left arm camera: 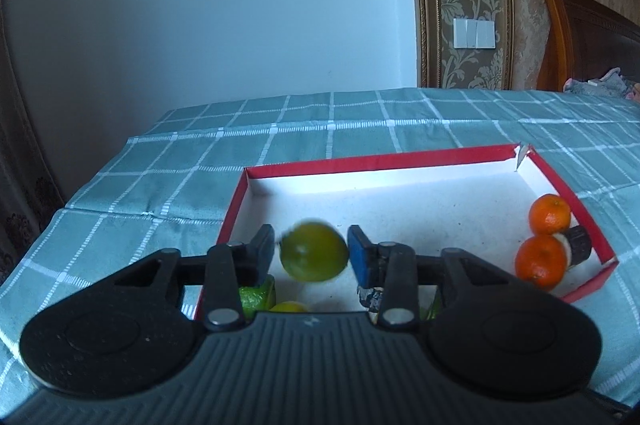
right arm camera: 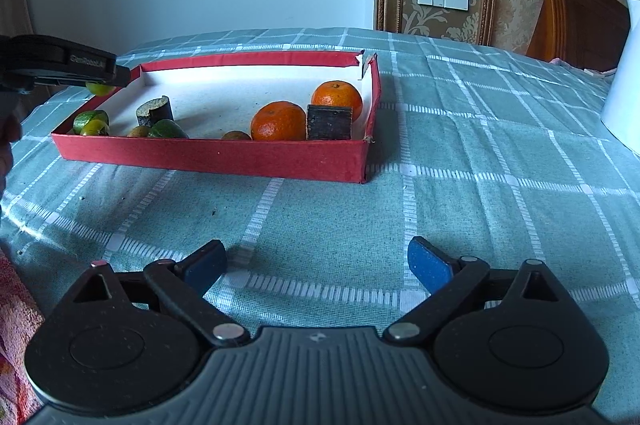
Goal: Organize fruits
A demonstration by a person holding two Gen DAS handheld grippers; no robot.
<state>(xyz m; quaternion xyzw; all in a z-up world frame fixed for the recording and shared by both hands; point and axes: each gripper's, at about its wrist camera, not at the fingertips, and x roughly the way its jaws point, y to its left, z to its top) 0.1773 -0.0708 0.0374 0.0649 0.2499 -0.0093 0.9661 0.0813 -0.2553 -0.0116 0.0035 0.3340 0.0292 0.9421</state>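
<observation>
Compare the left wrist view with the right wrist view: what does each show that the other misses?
Left wrist only: the green fruit seen close between the left gripper pads, with slight gaps either side. Right wrist only: the open, empty right gripper, a white jug, and a brown fruit by the front wall. Both: the red box, two oranges, and the checked cloth.

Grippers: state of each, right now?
Left gripper: open; blurred green fruit loose between its jaws.
Right gripper: open, empty.
</observation>
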